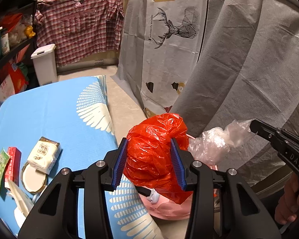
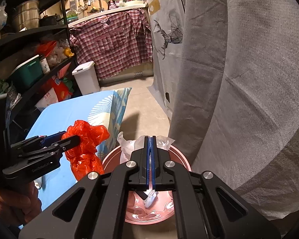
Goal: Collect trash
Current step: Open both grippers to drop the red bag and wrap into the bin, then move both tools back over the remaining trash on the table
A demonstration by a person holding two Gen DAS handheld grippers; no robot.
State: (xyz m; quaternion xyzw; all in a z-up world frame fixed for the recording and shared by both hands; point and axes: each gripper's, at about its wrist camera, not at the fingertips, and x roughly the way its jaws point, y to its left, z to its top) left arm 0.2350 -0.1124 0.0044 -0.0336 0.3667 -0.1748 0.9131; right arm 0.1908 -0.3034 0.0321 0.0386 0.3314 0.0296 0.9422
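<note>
Red plastic is what you are squeezing in the left-wrist view: your left gripper (image 1: 149,160) is standing about half open, with both blue pads pressing into the crumpled red bag (image 1: 156,155), so the wad is firmly caught. It is hanging just above the pink bin (image 1: 169,211), past the edge of the blue table (image 1: 49,115). To the right, your right gripper (image 1: 255,128) is pinching a clear plastic bag (image 1: 215,145) just beside the red one. More trash is waiting on the table: a tissue pack (image 1: 44,154), a round lid (image 1: 33,179), a red box (image 1: 13,164) and a green packet (image 1: 0,165).

Judging from this, you are dropping both bags in. Bring the red wad over the middle of the bin before you let go, since light plastic is likely to catch on the rim and slide out.

Switching to the right-wrist view, your right gripper (image 2: 150,163) is nearly shut, its pads nipping a thin fold of the clear plastic bag (image 2: 129,149), which is draping over the far rim of the pink bin (image 2: 113,159). The left gripper (image 2: 73,139) is holding the red bag (image 2: 85,149) near the bin's left rim, above the blue table (image 2: 73,111) edge. A few scraps are lying in the bottom already.

Room is tight on the right, where a grey curtain (image 2: 249,99) is hanging close to the bin; bare floor (image 2: 143,99) is lying open ahead.
</note>
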